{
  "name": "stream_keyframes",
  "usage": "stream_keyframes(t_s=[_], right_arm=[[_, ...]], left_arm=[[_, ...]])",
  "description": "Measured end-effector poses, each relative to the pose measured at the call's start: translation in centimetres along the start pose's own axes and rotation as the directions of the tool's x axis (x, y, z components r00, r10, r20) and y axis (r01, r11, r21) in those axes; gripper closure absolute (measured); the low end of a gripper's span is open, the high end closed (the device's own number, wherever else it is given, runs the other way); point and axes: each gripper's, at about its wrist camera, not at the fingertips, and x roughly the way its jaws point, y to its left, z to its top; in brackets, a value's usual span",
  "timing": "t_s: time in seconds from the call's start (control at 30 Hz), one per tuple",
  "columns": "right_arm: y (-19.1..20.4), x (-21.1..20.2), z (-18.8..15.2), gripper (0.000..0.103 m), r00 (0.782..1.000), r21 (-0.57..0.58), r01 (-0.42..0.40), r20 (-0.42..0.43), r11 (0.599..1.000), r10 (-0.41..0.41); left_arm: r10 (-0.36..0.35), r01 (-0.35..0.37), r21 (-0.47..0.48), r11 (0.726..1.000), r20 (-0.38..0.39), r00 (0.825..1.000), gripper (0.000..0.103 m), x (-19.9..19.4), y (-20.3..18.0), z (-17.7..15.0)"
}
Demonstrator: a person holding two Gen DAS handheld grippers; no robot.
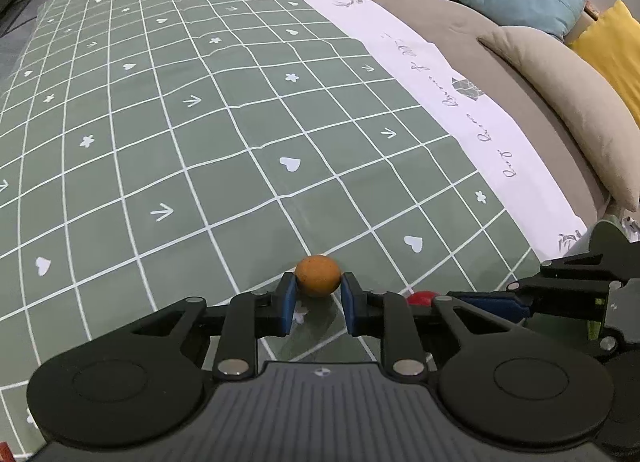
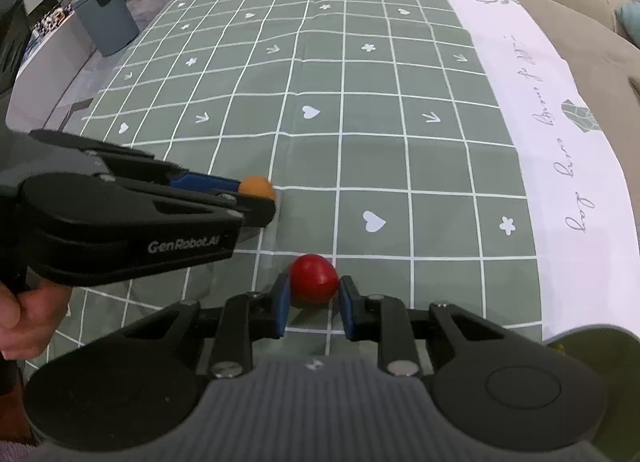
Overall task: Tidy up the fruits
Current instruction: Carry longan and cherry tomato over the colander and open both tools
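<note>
Left gripper (image 1: 318, 289) pinching orange fruit (image 1: 318, 275), pads at its sides for a centred lift | right gripper (image 2: 311, 294) pinching red fruit (image 2: 313, 279) | red fruit lies just beside orange fruit on green checked cloth (image 2: 380, 142), so both hands can pick together

Green checked cloth (image 1: 160, 142), orange fruit (image 1: 318, 276), red fruit (image 2: 313, 279) on it

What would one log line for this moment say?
left gripper: shut on orange fruit | right gripper: shut on red fruit | both on tablecloth
</note>
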Motion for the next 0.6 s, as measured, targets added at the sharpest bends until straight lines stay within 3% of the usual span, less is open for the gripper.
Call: stream_keyframes(t_s=[0.3, 0.6], right_arm=[[1.4, -4.3, -1.5, 0.082, 0.994, 0.058, -0.015, 0.110, 0.998, 0.009], [2.6, -10.0, -5.0, 0.082, 0.970, 0.140, -0.026, 0.241, 0.990, -0.009]], left_arm=[[0.051, -0.051, -0.017, 0.999, 0.024, 0.998, 0.077, -4.6, -0.8, -1.4], [0.060, -0.060, -0.001, 0.998, 0.084, 0.995, 0.077, -9.7, -3.0, -3.5]])
